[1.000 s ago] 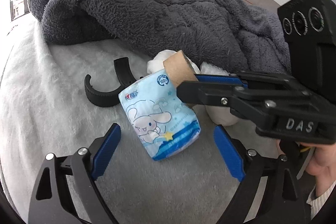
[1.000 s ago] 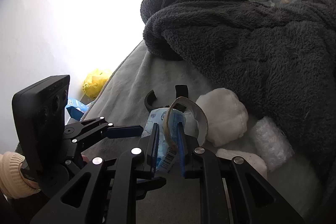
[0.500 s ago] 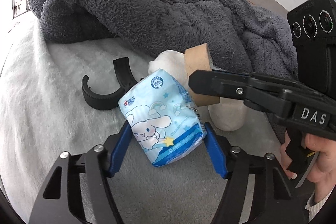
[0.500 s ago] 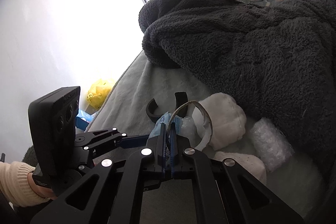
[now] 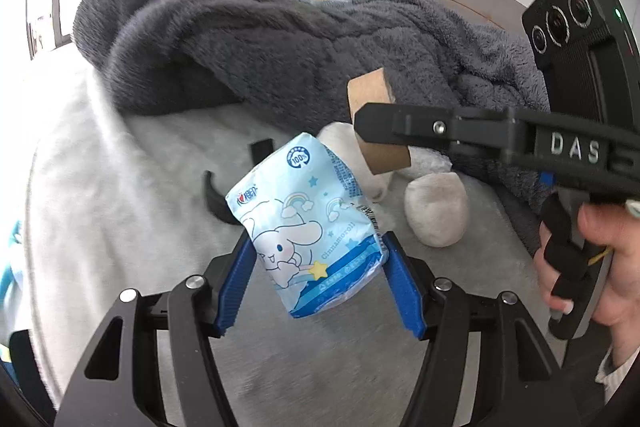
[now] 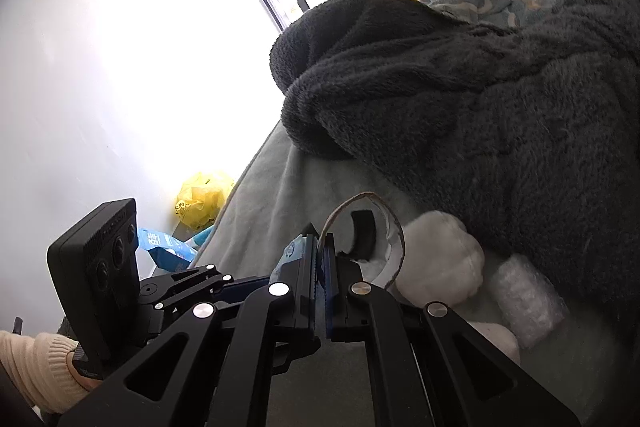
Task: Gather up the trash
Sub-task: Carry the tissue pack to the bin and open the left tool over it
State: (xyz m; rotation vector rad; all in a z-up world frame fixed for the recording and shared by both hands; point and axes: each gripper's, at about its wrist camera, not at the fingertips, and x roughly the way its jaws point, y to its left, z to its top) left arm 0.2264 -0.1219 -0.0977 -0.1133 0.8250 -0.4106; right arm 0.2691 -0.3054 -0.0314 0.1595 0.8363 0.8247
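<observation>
Judging from the frames, two pieces of trash are already gripped. The left gripper [image 5: 320, 279], whose jaws have just been closing, is pressed on the light-blue cartoon tissue pack [image 5: 308, 227], now lifted at frame centre instead of lying on the grey bed cover [image 5: 100, 211]. The right gripper [image 6: 320, 259] is fully closed on the wall of the brown cardboard tube [image 5: 376, 123]. Left on the bed at right are white crumpled tissue balls [image 5: 436, 211] and a bubble-wrap piece [image 6: 528, 307]; both held pieces are not yet disposed.
</observation>
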